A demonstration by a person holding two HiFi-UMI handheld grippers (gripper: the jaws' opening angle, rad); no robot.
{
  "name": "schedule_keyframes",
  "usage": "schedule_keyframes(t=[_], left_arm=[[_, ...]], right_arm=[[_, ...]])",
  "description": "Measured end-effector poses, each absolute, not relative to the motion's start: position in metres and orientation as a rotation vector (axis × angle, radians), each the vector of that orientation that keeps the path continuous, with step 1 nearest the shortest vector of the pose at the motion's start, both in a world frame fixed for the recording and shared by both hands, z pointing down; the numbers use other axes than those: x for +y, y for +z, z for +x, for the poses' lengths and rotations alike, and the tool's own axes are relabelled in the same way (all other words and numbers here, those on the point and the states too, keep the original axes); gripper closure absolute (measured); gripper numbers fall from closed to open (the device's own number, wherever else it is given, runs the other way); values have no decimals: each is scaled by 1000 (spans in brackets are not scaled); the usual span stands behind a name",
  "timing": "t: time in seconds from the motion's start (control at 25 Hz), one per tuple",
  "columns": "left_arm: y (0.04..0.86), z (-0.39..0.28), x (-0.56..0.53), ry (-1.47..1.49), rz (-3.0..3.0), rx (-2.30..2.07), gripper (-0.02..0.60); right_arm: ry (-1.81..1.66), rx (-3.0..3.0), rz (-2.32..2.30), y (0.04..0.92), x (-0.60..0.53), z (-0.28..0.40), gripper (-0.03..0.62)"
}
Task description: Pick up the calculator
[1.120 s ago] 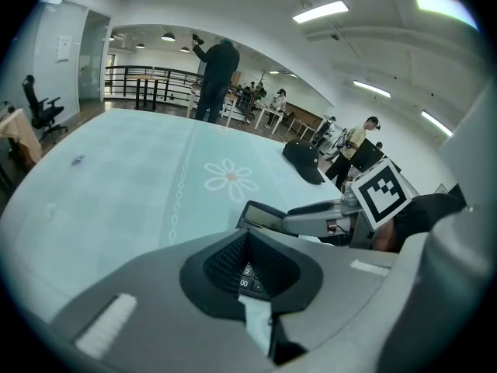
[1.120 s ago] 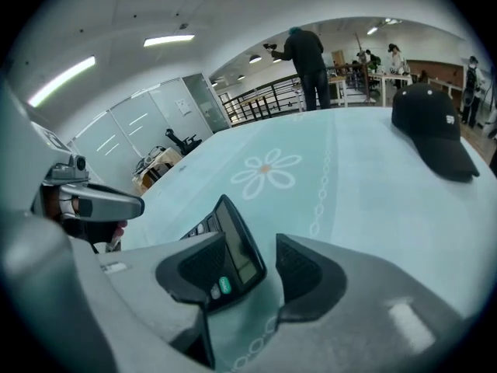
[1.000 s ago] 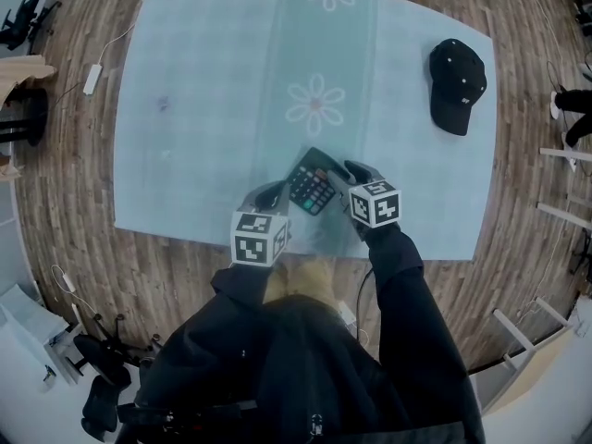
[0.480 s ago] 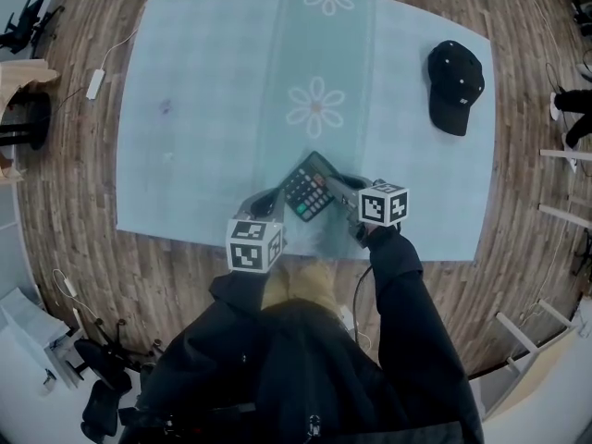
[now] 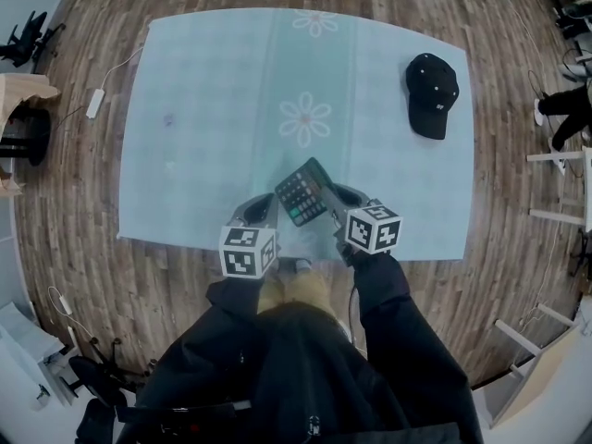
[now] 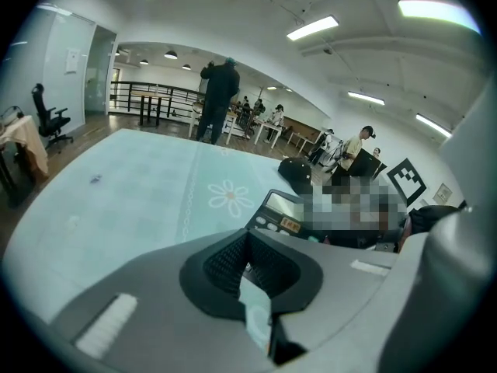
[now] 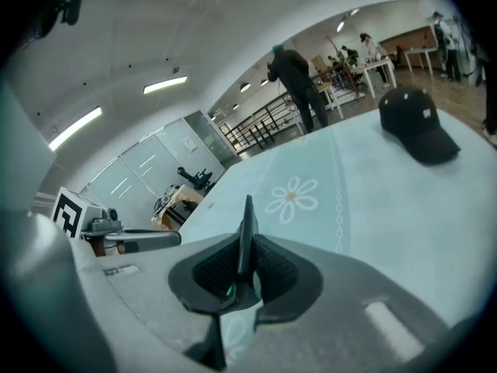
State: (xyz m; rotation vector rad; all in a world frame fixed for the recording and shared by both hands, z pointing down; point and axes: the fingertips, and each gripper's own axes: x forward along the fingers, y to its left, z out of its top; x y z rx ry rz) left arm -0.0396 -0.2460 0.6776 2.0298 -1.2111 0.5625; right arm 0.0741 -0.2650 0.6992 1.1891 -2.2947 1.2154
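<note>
The black calculator [image 5: 302,193] hangs tilted above the near edge of the pale blue tablecloth [image 5: 203,109]. My right gripper [image 5: 335,200] grips its right edge, and its jaws are still closing. In the right gripper view the calculator [image 7: 247,235] stands edge-on between the pads [image 7: 272,266]. My left gripper [image 5: 264,209] is just left of the calculator's near corner. In the left gripper view its pads [image 6: 268,263] meet with nothing between them, and the calculator [image 6: 279,210] shows beyond them to the right.
A black cap [image 5: 431,93] lies on the cloth at the far right. Flower prints [image 5: 305,118] mark the cloth's middle. A white adapter with a cord [image 5: 94,103] lies on the wooden floor at the left. People stand far behind the table.
The right jaws closed on the calculator's edge and lifted it off the cloth. Both grippers rose, the right one more than the left.
</note>
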Motion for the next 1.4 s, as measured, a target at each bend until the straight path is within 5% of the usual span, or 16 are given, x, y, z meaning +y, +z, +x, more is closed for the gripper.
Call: schedule_keyframes(t=[0.8,1.4], left_arm=[[391,4,-286,101,2590,-1301,580],[305,16,-284,-43,2797,-1357,580]], right_arm=[[305,-2411,1880,393,-259,136,543],[-63,-2485,1961,290,-247,129,543]])
